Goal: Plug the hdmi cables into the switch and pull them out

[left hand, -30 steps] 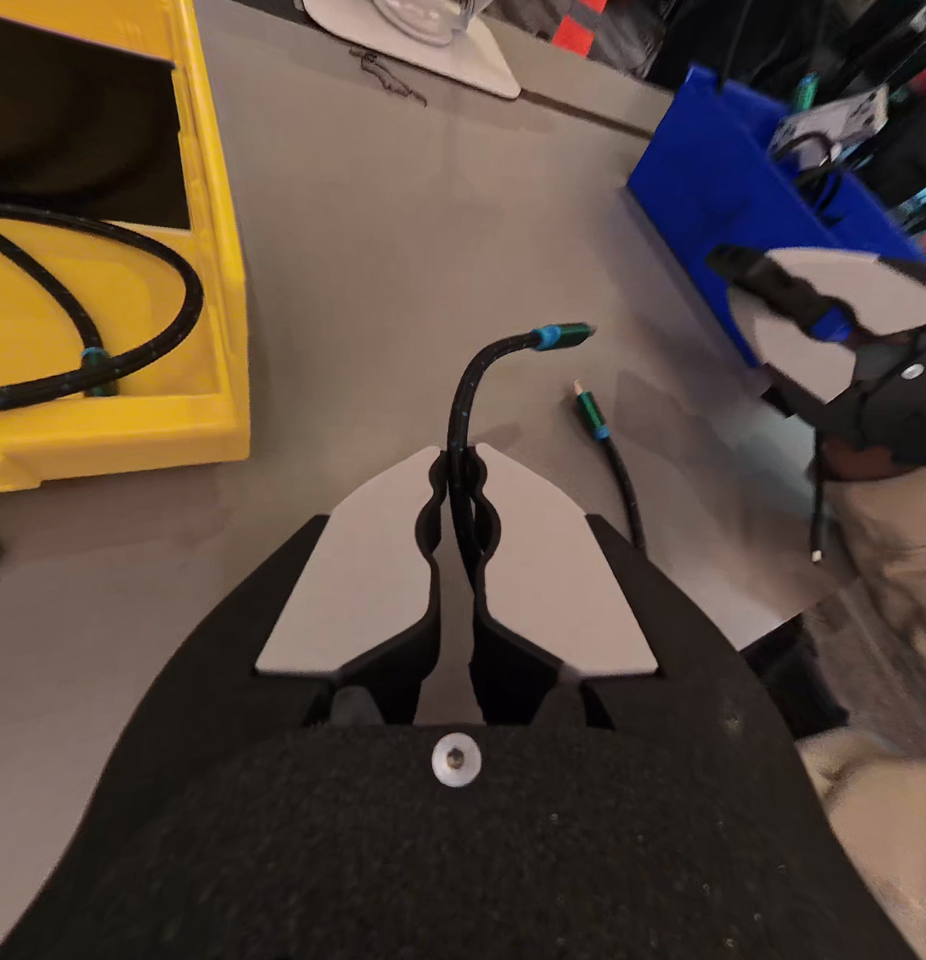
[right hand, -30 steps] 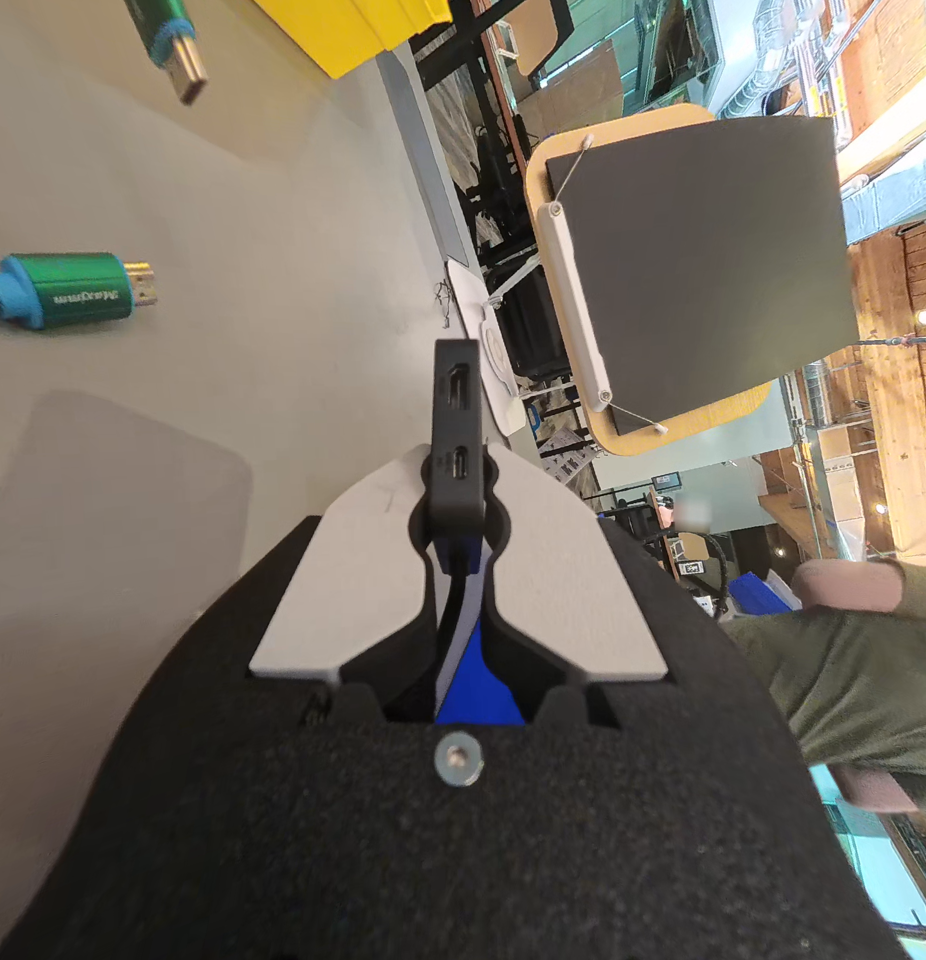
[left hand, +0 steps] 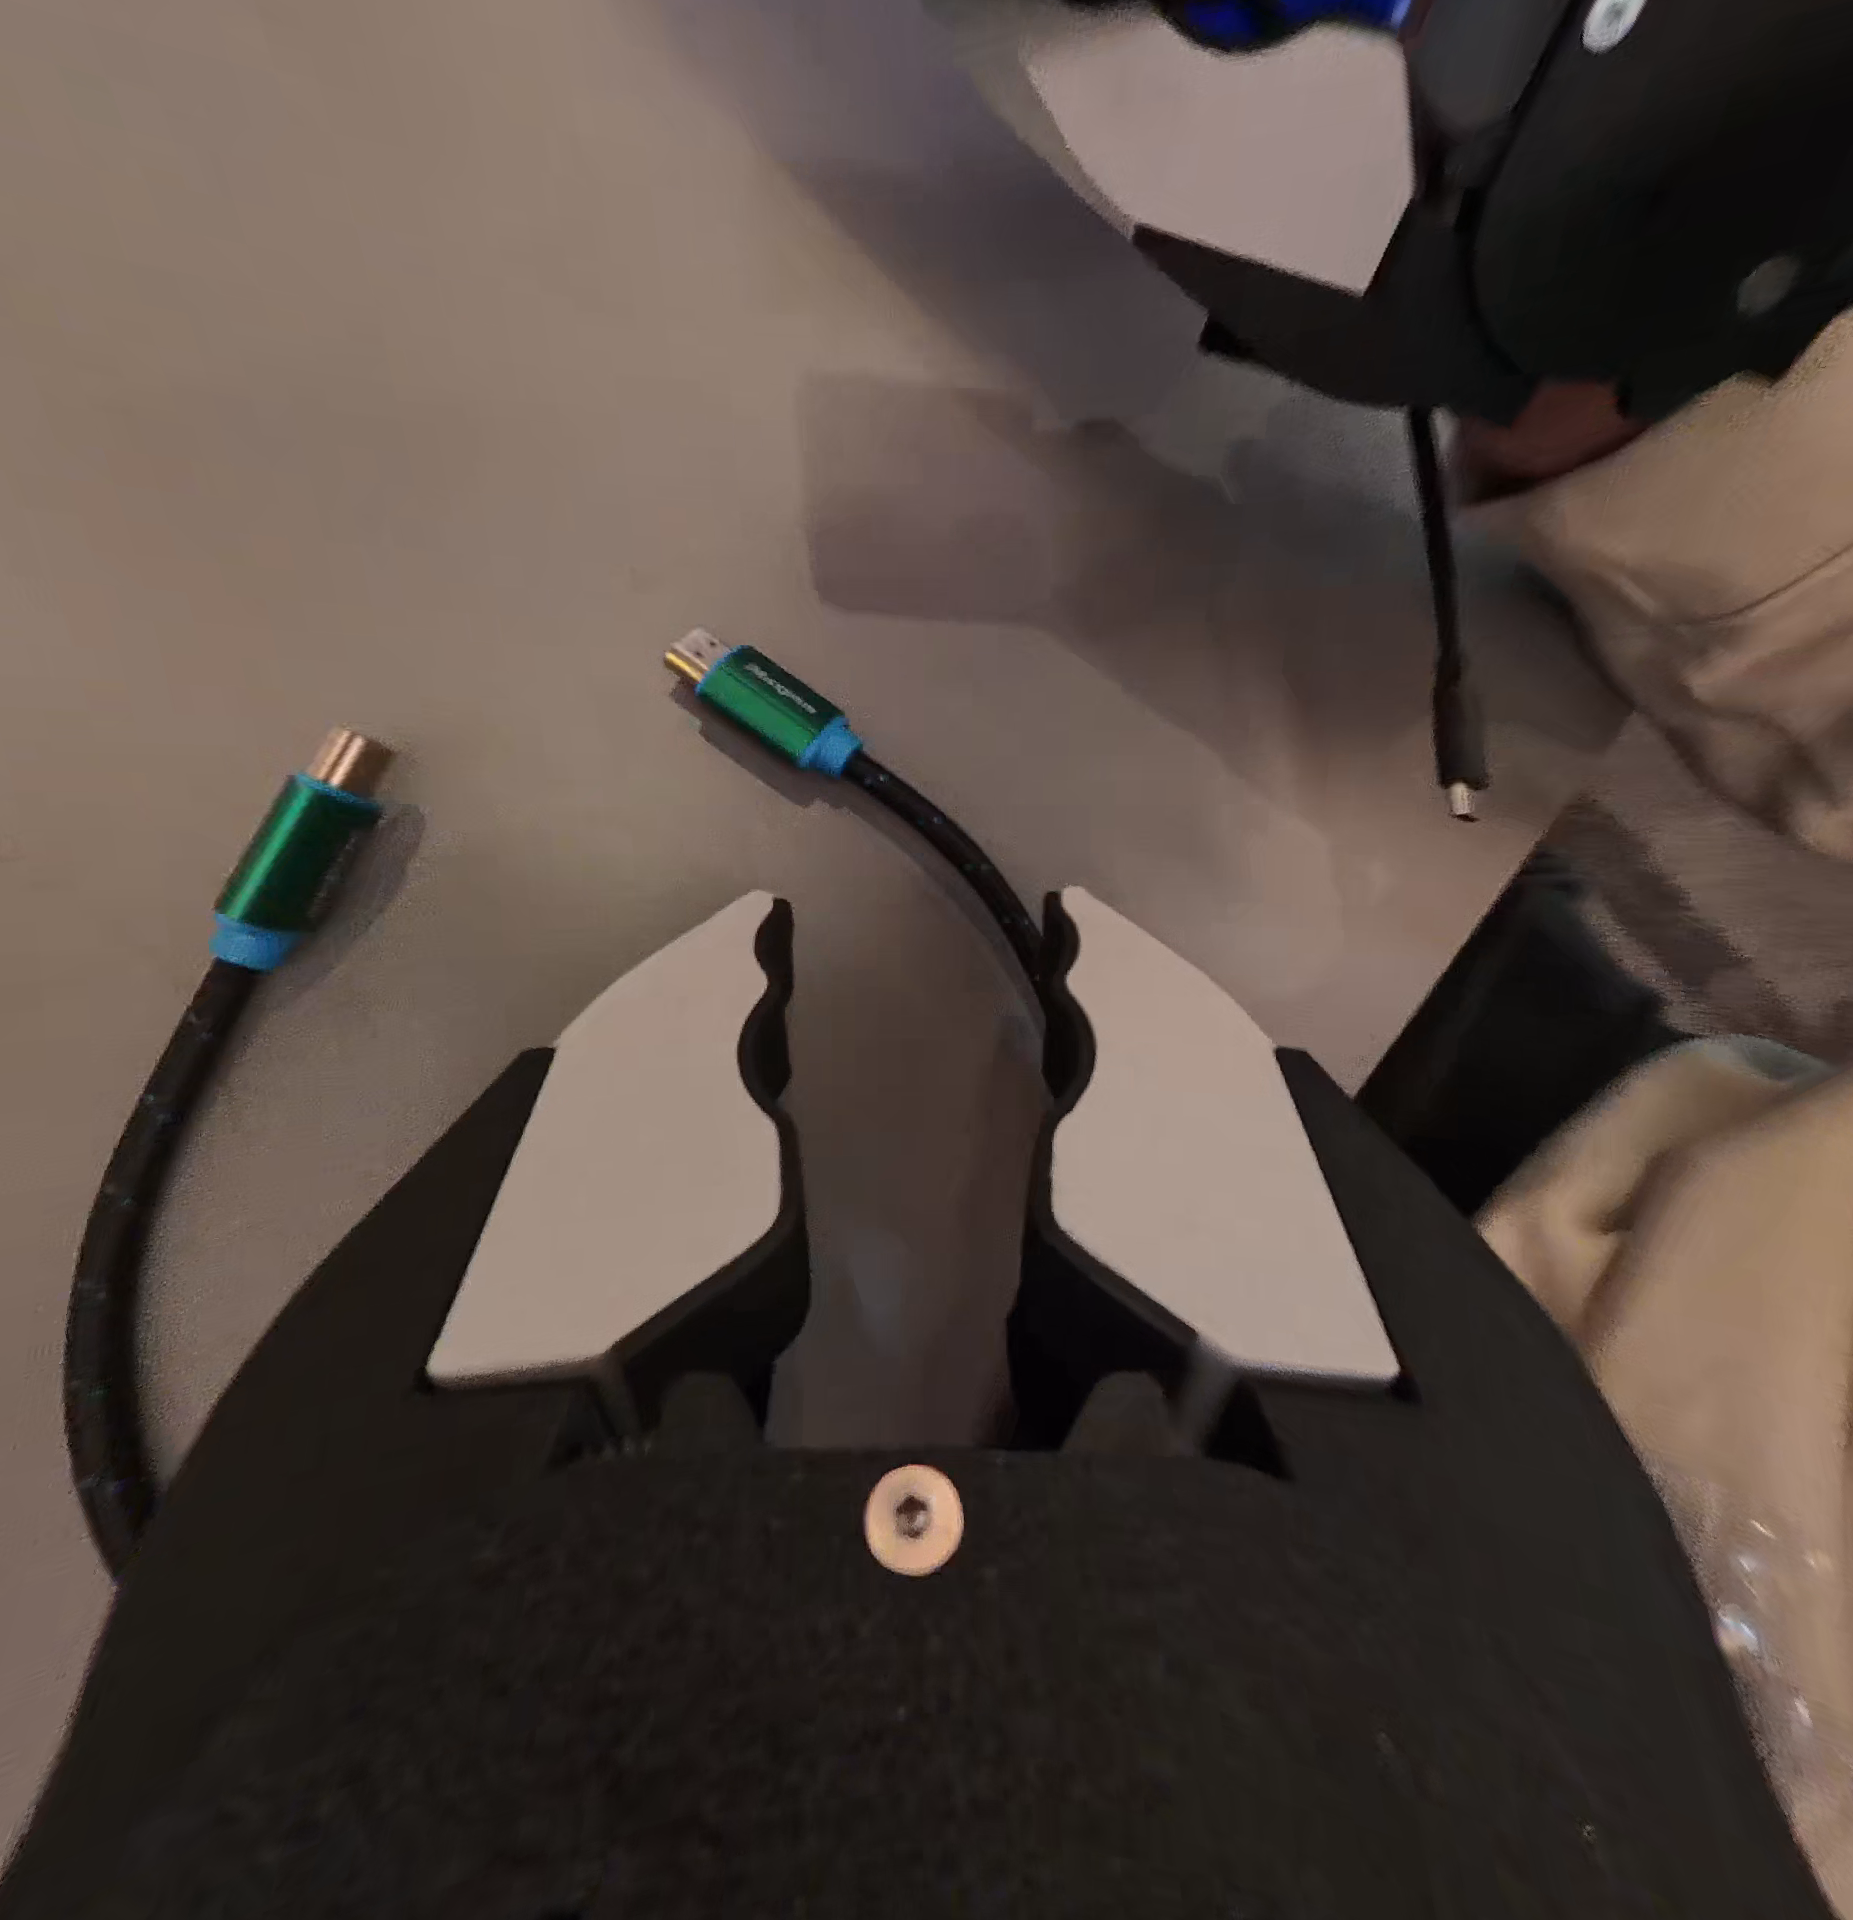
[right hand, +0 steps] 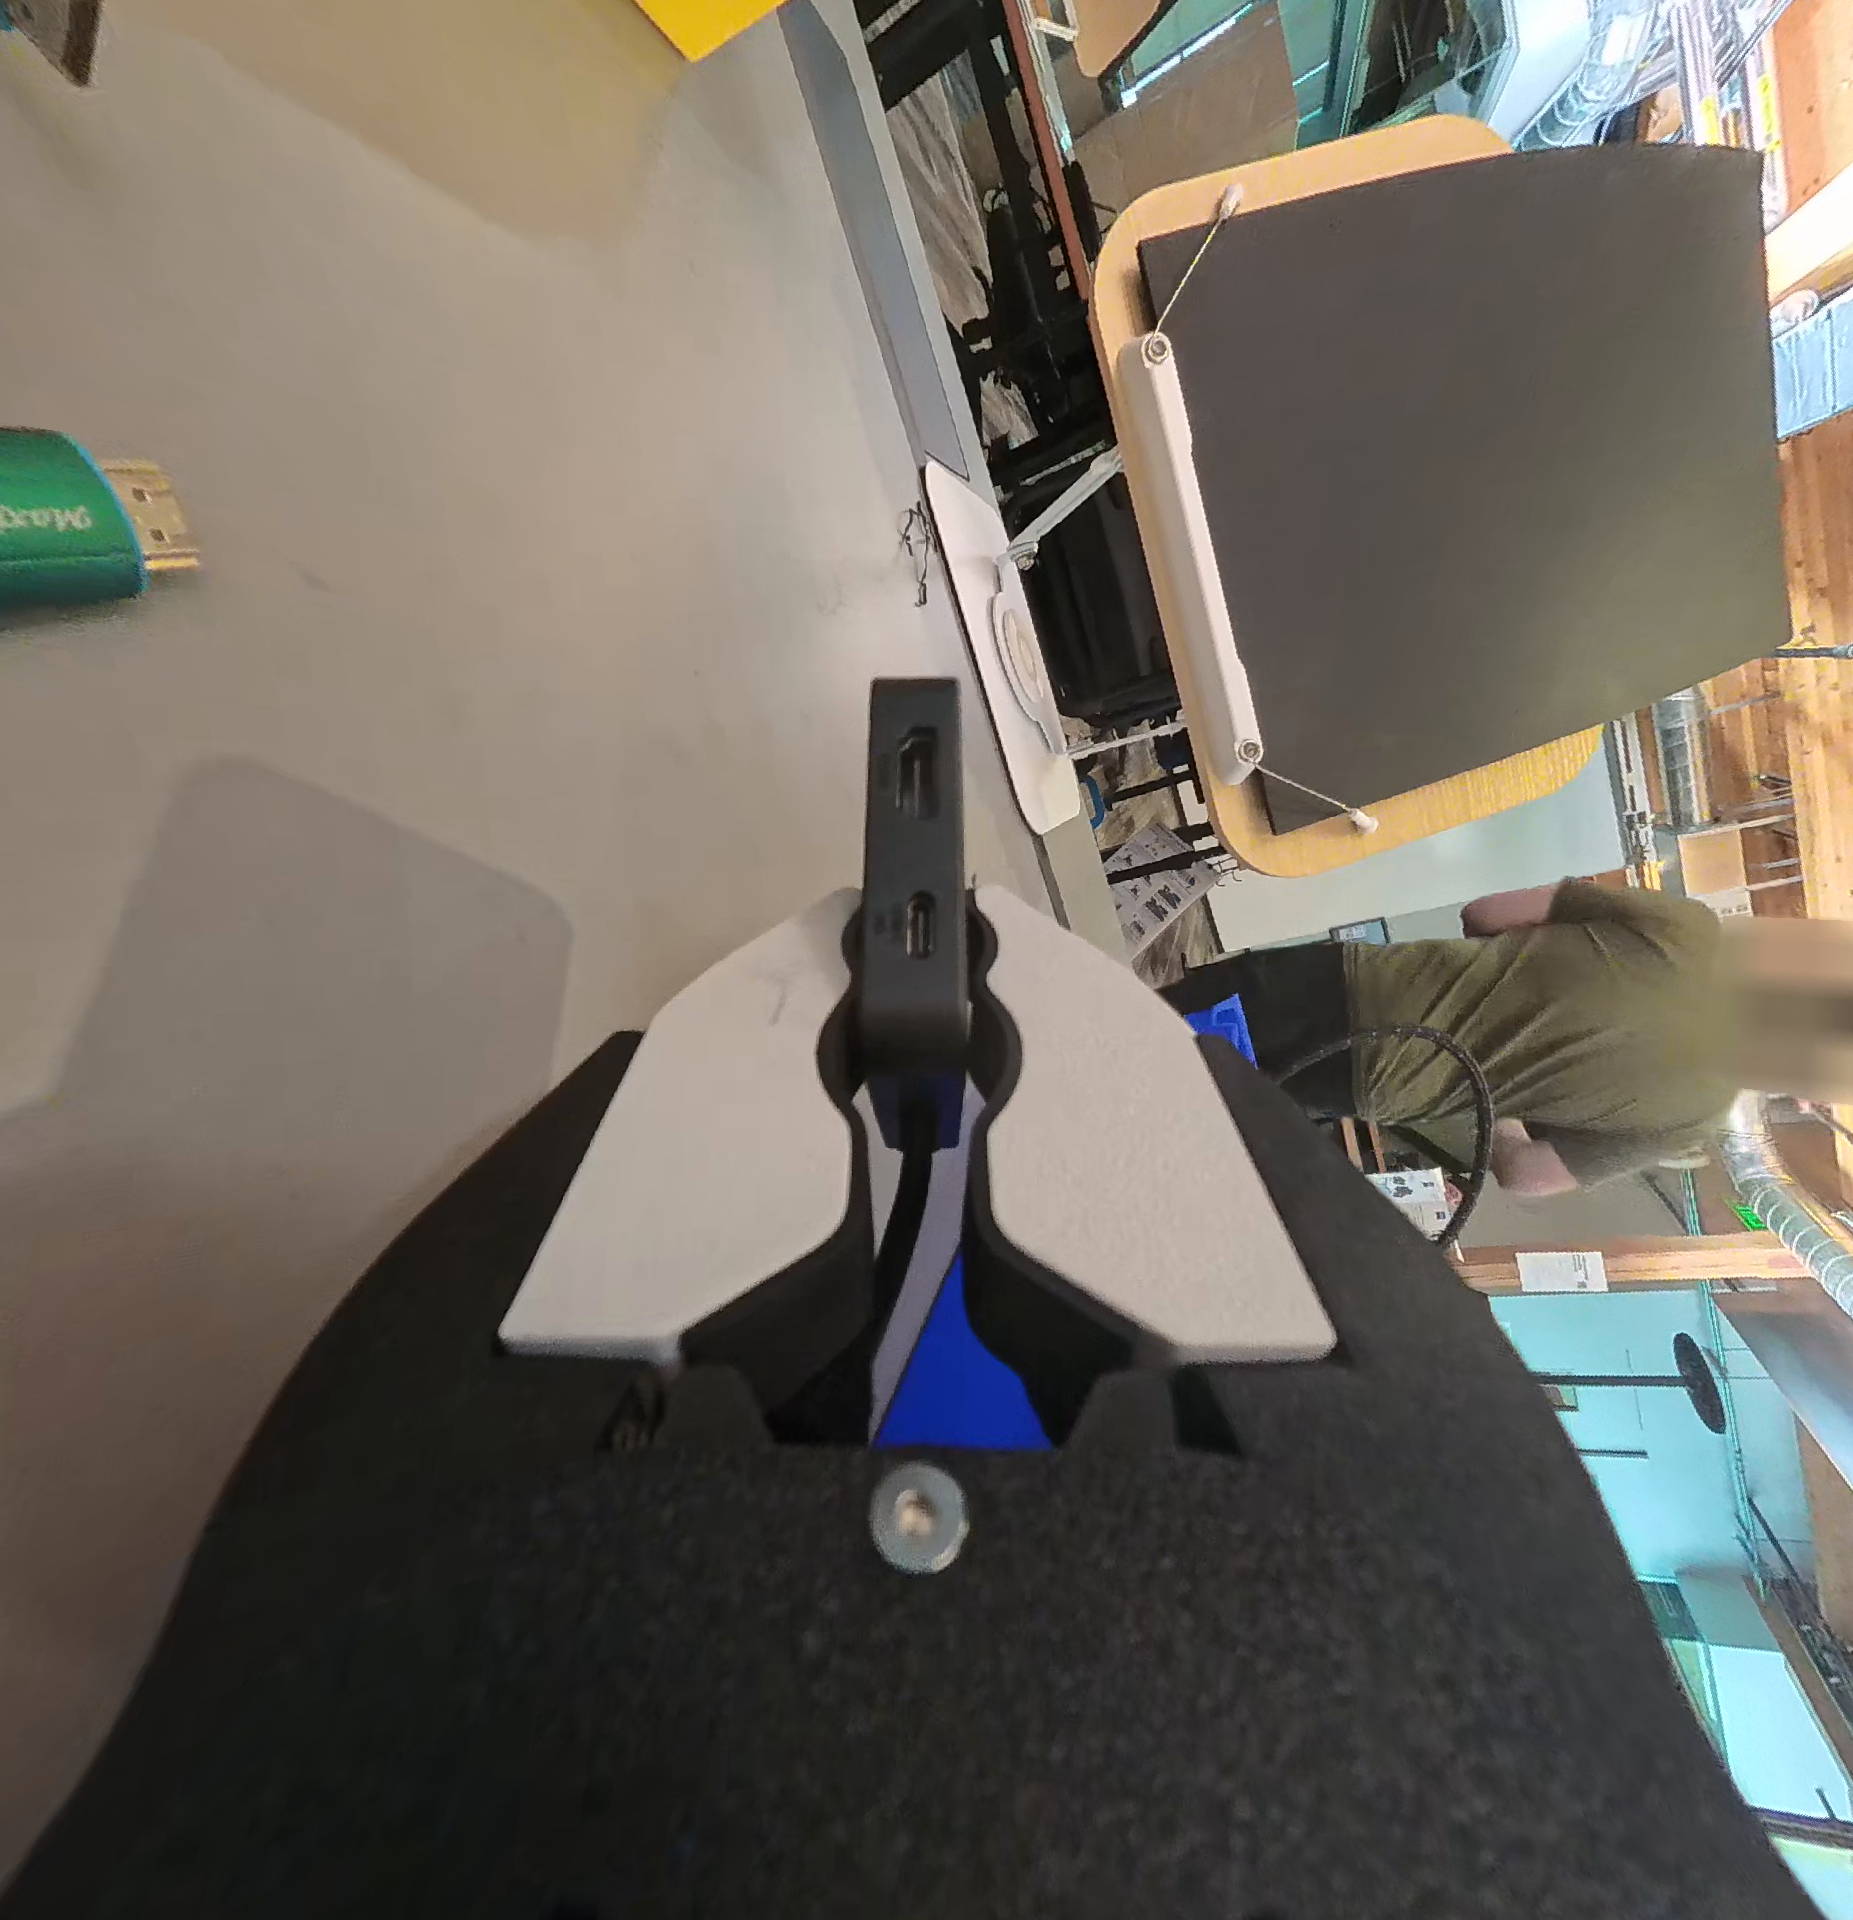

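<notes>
Your left gripper (left hand: 914, 914) points down toward the bench (left hand: 402, 343), and its two fingers (left hand: 683, 1049) stand wide apart with nothing pressed between them. Your right gripper (right hand: 909, 935) is turned on its side, and its fingers (right hand: 1098, 1049) are closed tight around the switch (right hand: 917, 873). In the left wrist view your right gripper shows at the far right, blurred, above the bench.

Cable (left hand: 953, 852) across open gripper (left hand: 917, 914) gap
</notes>
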Demonstrator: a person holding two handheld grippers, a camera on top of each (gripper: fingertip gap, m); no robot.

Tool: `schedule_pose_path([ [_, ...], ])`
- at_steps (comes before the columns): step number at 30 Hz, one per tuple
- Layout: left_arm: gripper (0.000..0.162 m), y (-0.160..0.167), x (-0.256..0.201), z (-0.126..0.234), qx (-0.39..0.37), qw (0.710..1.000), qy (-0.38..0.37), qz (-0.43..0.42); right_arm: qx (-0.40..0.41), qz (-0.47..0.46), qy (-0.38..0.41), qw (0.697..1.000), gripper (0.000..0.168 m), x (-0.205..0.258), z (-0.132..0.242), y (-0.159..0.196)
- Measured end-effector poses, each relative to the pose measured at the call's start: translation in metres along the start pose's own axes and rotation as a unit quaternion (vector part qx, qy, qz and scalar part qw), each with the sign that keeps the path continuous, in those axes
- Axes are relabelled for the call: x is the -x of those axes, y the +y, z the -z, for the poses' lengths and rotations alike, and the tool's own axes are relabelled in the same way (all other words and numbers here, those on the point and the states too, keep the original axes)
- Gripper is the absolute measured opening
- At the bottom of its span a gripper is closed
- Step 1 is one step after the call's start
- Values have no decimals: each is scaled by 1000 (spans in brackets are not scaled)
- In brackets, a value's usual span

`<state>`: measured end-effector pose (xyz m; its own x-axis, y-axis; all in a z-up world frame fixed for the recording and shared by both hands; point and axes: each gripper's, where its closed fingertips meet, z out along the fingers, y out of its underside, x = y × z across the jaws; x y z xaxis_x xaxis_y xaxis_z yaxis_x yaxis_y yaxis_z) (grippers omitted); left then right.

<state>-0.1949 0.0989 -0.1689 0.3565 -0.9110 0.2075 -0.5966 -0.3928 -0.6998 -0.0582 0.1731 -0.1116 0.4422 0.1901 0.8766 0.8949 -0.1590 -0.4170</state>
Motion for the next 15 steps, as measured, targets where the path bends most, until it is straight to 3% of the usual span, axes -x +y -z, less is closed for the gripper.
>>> schedule_pose_path([
  [6,48,12,-17,-25,40,997,-56,-20,-1,2,-2,1000,14,1,-1,0],
  [7,39,13,-16,-26,41,996,-71,-31,-2,2,-1,1000,14,0,0,0],
  [8,15,14,-15,-25,45,994,-85,-46,-3,1,-1,1000,14,0,0,-1],
  [10,10,15,-16,-25,54,992,-95,-67,-5,1,0,1000,14,-1,0,-2],
  [12,9,11,-25,-24,52,995,-55,-71,-5,1,2,1000,14,-2,0,-1],
  [15,7,-29,-59,10,-44,994,81,-51,-3,-1,6,1000,14,-5,0,1],
])
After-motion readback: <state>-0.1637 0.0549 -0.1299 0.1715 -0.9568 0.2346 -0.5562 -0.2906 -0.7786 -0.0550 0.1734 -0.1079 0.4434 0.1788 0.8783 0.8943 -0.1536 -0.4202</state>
